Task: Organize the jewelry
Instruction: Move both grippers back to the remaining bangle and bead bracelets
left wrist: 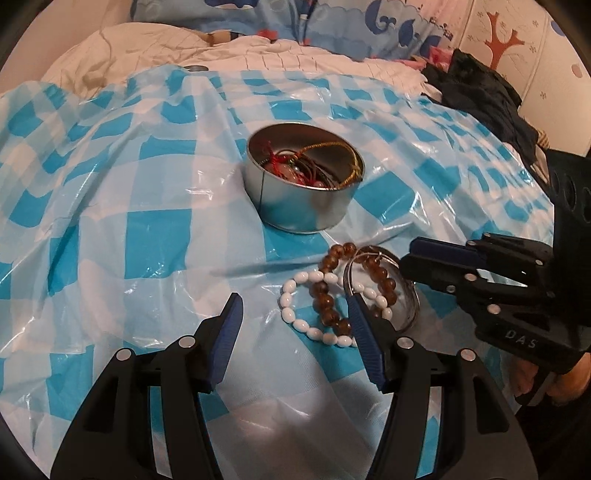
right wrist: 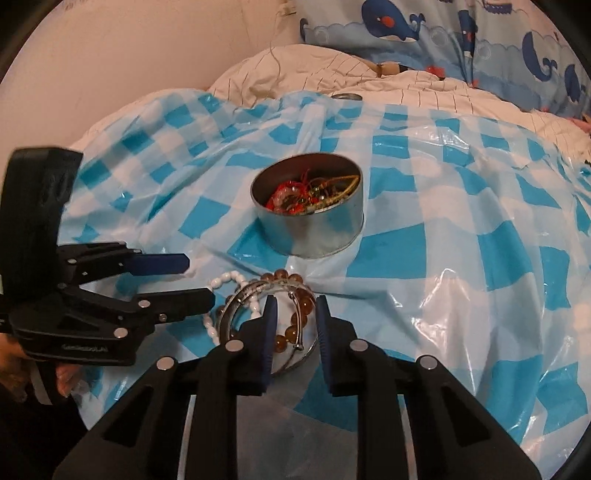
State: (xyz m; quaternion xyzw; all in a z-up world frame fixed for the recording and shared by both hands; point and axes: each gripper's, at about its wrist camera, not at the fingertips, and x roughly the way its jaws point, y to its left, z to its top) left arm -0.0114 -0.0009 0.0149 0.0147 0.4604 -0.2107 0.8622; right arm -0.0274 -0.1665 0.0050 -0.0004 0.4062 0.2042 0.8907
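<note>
Plastic sheet (left wrist: 155, 229), blue-and-white checked, over a white quilt (left wrist: 258, 55) with thin dark grid lines; pillow (right wrist: 461, 33), light blue with dark blue whales. Round tin (left wrist: 303, 184), silver, holding red and gold cords; bead bracelet (left wrist: 295, 321), white; bead bracelet (left wrist: 325, 295), amber-brown; bangle (right wrist: 240, 299), silver. Both tools black with blue pads; dark garment (left wrist: 487, 99), black.

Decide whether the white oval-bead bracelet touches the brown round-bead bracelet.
Touching. In the left wrist view, the white oval-bead bracelet and the brown round-bead bracelet cross and overlap on the blue checked plastic sheet.
</note>
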